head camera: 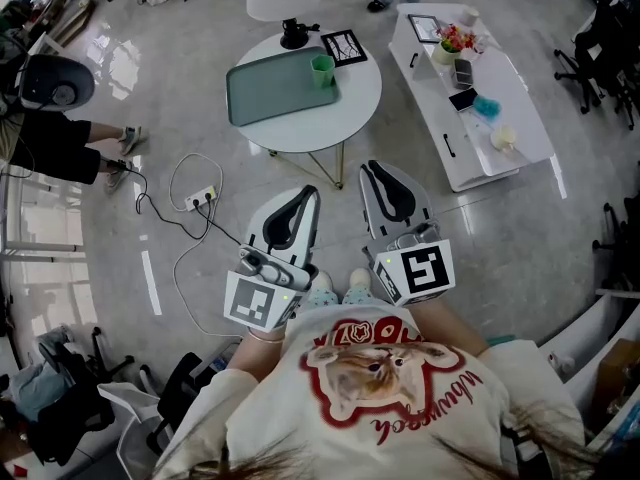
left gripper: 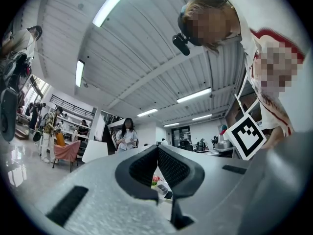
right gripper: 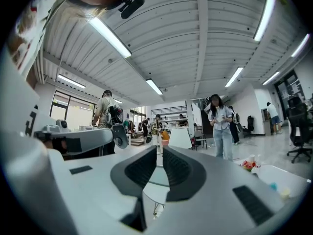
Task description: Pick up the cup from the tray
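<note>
Green cup [head camera: 322, 70] on tray's [head camera: 262, 93] far corner, on round table [head camera: 358, 96]. Left gripper [head camera: 306, 194], right gripper [head camera: 373, 169] near table, jaws closed, empty.

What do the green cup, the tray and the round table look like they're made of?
Green cup: likely plastic, uniform opaque colour.
Tray: probably matte plastic, flat grey-green, rounded raised rim.
Round table: smooth white top, painted or laminated; thin gold legs look metal.

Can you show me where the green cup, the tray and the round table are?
green cup [head camera: 321, 71], head view, on its side wall.
tray [head camera: 265, 88], head view, on its bare middle.
round table [head camera: 362, 93], head view, on bare top by the right edge.
</note>
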`<state>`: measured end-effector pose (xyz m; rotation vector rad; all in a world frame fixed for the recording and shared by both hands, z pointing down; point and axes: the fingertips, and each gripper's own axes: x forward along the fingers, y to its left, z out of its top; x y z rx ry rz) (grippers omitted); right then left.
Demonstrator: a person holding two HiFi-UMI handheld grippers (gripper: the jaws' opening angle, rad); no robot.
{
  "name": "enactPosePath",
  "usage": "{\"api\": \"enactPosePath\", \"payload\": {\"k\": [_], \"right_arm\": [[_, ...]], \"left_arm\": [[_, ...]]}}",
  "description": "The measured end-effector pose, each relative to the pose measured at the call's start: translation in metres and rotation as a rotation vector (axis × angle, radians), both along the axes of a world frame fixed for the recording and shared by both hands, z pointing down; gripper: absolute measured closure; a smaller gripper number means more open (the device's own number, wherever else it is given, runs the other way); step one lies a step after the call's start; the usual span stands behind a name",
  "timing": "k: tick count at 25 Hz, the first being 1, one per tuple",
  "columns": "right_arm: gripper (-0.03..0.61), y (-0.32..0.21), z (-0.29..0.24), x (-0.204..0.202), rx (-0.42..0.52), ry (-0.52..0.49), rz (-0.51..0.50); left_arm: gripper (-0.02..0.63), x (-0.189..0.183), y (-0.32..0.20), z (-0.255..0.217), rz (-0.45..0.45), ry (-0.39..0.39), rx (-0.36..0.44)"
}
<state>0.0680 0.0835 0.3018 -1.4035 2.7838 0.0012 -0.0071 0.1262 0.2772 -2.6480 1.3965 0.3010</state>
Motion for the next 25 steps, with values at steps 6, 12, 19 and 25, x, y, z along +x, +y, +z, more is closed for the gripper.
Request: {"api": "enactPosePath", "payload": {"k": [6, 12, 19, 25], "right_arm": [[0.525, -0.003, -0.002, 0.004, 0.036, 0.035, -0.064], [0.525, -0.015, 0.011, 0.008, -0.003, 0.027, -0.089], [0.525, -0.044, 0.015, 0.003, 0.000, 0.028, -0.088], [0.525, -0.091, 0.013, -0.008, 0.011, 0.023, -0.070]], "left_arm": [[0.600, 0.007, -0.003, 0.002, -0.061, 0.007, 0.002], [0.600, 0.002, -0.007, 0.011, -0.113, 0.022, -0.028], [0.600, -0.001, -0.035, 0.014, -0.114, 0.014, -0.027], [0.600, -0.013, -0.086, 0.012, -0.089, 0.008, -0.013]]}}
